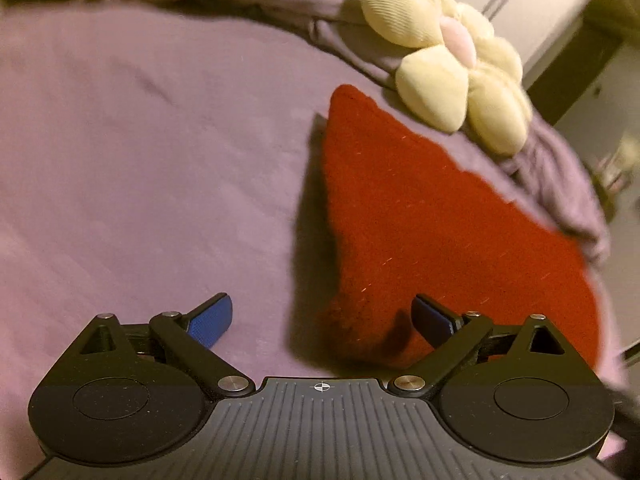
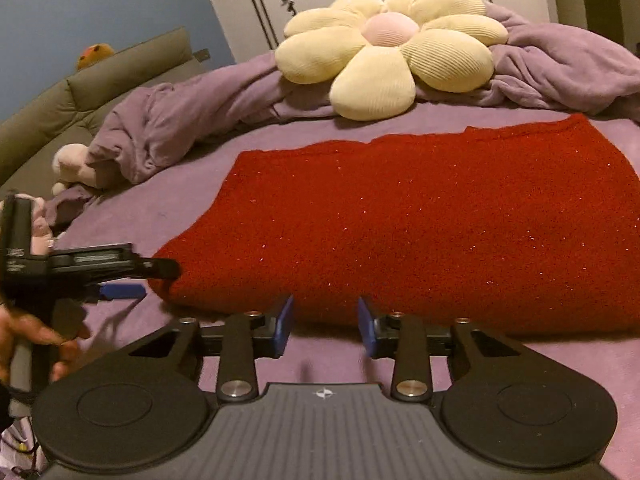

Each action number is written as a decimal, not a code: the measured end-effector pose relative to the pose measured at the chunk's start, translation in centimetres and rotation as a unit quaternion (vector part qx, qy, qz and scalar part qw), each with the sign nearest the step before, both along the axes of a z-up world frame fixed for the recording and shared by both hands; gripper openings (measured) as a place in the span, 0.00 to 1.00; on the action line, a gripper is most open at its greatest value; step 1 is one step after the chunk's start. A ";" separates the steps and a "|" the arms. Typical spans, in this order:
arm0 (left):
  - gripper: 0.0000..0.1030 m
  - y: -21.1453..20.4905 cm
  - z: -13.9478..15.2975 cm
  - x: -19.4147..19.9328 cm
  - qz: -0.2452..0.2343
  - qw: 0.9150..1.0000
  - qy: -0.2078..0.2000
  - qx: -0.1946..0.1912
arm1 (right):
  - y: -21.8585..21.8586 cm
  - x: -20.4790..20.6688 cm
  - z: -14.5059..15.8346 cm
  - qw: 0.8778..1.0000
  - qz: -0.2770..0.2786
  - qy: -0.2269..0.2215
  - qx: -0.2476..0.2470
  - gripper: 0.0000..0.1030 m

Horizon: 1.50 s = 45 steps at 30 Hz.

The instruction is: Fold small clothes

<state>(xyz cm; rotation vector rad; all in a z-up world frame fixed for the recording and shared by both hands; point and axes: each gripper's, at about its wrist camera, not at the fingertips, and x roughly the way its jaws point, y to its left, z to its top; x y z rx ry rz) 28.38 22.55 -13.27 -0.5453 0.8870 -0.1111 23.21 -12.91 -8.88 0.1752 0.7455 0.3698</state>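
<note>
A red knitted garment [image 2: 420, 220] lies flat on the purple bed sheet [image 1: 140, 160]; it also shows in the left wrist view [image 1: 420, 232]. My left gripper [image 1: 324, 322] is open, its jaws wide apart at the garment's near left corner, one finger over the cloth and one over the sheet. In the right wrist view the left gripper [image 2: 136, 280] sits at that corner, held by a hand. My right gripper [image 2: 325, 322] is open and empty, just in front of the garment's near edge.
A cream flower-shaped cushion [image 2: 388, 48] lies behind the garment, also in the left wrist view [image 1: 452, 56]. A crumpled purple blanket [image 2: 168, 120] is bunched along the back. Plush toys [image 2: 72, 164] and a grey sofa [image 2: 80, 96] are at the left.
</note>
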 end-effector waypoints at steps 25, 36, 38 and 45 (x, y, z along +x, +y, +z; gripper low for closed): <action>0.32 -0.6 -2.4 5.0 -0.002 0.980 0.000 -0.200 | 6.9 4.4 -2.6 0.996 0.004 -0.027 -0.080 0.04; 0.31 -0.8 -1.9 5.0 0.009 0.981 0.003 -0.194 | 6.6 5.0 -3.2 0.991 0.047 -0.004 -0.127 0.03; 0.30 -0.9 -1.1 4.9 0.010 0.982 -0.004 -0.191 | 5.9 5.1 -1.8 0.993 0.048 0.000 -0.107 0.03; 0.29 -4.4 4.7 4.8 -0.038 0.984 -0.069 -0.161 | -1.6 2.0 0.5 0.996 -0.045 -0.060 -0.056 0.08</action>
